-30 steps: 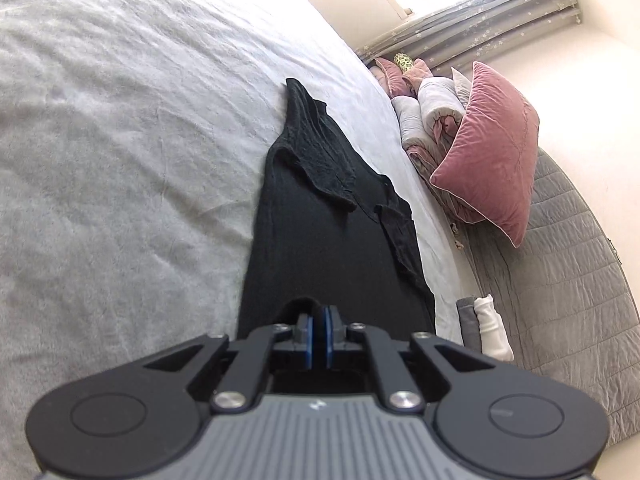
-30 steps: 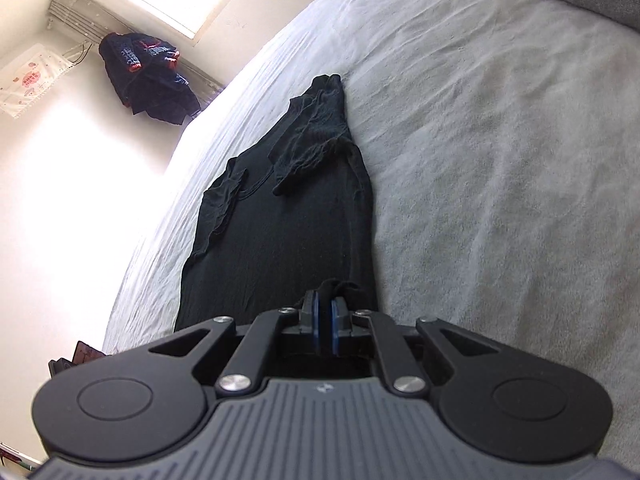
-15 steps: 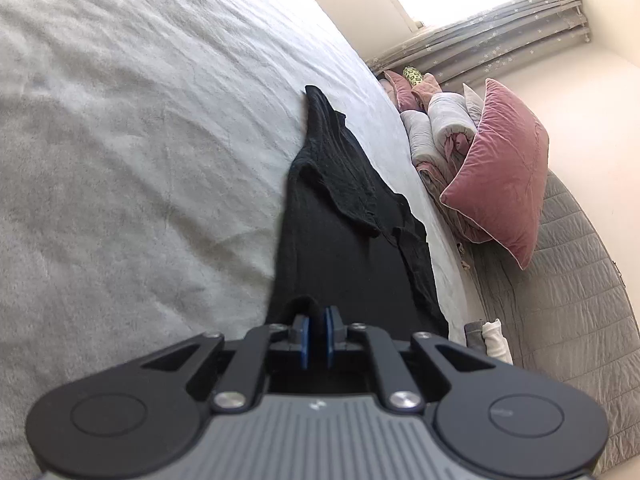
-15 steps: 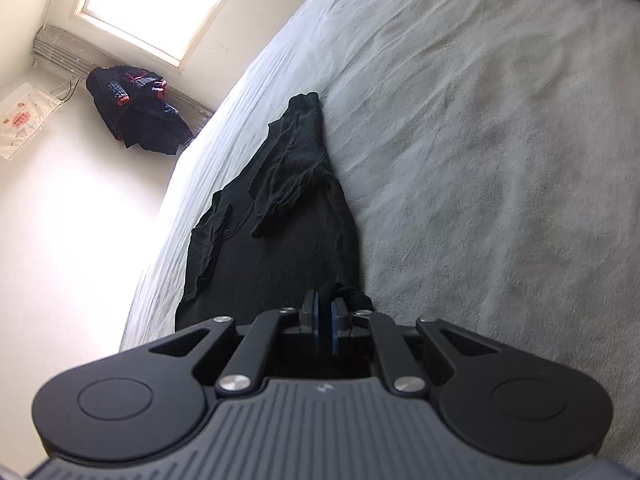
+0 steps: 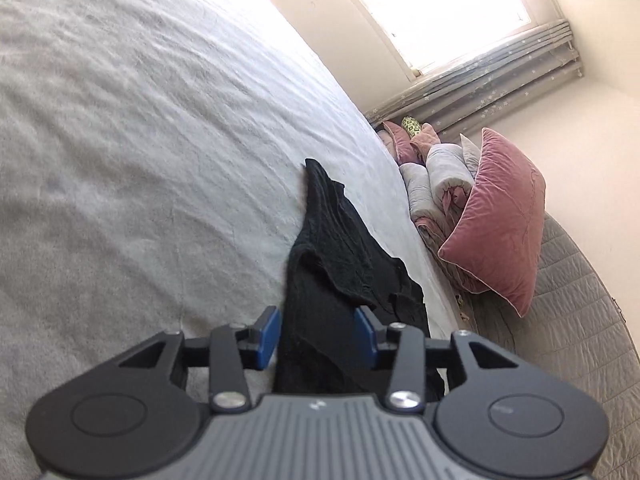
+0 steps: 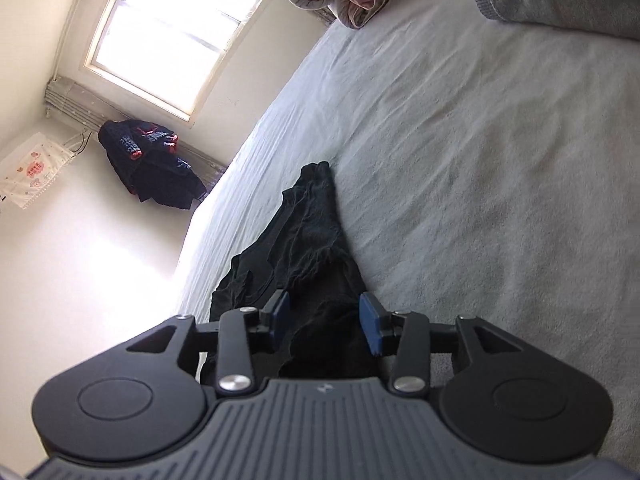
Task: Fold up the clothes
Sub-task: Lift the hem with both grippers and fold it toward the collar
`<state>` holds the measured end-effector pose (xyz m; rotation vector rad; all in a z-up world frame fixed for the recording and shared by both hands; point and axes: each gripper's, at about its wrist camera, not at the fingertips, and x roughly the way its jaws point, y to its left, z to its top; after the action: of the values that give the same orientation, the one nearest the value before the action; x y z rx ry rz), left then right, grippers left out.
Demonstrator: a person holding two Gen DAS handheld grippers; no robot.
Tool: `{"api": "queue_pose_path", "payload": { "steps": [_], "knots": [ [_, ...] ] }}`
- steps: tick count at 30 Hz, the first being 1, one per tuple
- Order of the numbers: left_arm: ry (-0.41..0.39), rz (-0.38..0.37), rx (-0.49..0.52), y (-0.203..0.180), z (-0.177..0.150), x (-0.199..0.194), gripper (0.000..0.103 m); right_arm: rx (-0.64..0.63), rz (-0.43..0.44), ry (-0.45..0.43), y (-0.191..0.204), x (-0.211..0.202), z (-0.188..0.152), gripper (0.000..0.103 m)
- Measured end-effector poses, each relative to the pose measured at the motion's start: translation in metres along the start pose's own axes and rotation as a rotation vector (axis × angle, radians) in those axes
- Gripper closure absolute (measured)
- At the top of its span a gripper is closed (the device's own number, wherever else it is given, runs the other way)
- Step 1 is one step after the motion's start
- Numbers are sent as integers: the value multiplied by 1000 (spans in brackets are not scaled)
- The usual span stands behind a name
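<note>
Left claw (image 5: 316,336) opening, pads off black shirt (image 5: 332,280); right claw (image 6: 326,318) opening too, shirt loose between, near bed (image 5: 140,140) edge.

A home bedroom: grey bed (image 5: 140,140), pink pillow (image 5: 500,232), rolled bedding (image 5: 440,176), curtained window (image 5: 440,4).

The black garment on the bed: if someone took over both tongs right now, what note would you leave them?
Left tongs: jaws opening, black garment between the pads, not pinched.
Right tongs: same, jaws opening over the near hem.
Garment lies long and narrow on the grey bed, sleeves folded inward.
Done: lengthwise fold. Left: fold it across, then stack it.
</note>
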<state>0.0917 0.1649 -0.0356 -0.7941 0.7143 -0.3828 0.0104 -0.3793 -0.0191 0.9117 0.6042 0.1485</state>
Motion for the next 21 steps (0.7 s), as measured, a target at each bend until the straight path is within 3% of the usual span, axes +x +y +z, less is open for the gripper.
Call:
{"api": "queue_pose_path", "payload": {
  "steps": [10, 13, 15, 17, 18, 21],
  "knots": [
    [47, 146, 323, -30, -14, 20, 57, -434, -211, 17, 29, 29, -25, 59],
    [55, 198, 419, -39, -22, 24, 60, -491, -219, 13, 32, 38, -32, 59],
    [52, 230, 483, -45, -28, 25, 72, -532, -233, 13, 34, 42, -37, 60],
    [52, 227, 527, -50, -33, 24, 100, -583, -252, 14, 38, 48, -42, 80],
    [48, 225, 542, -52, -35, 23, 100, -609, -263, 11, 41, 50, -45, 95],
    [17, 227, 592, -58, -40, 18, 100, -669, -283, -15, 48, 49, -53, 97]
  ]
}}
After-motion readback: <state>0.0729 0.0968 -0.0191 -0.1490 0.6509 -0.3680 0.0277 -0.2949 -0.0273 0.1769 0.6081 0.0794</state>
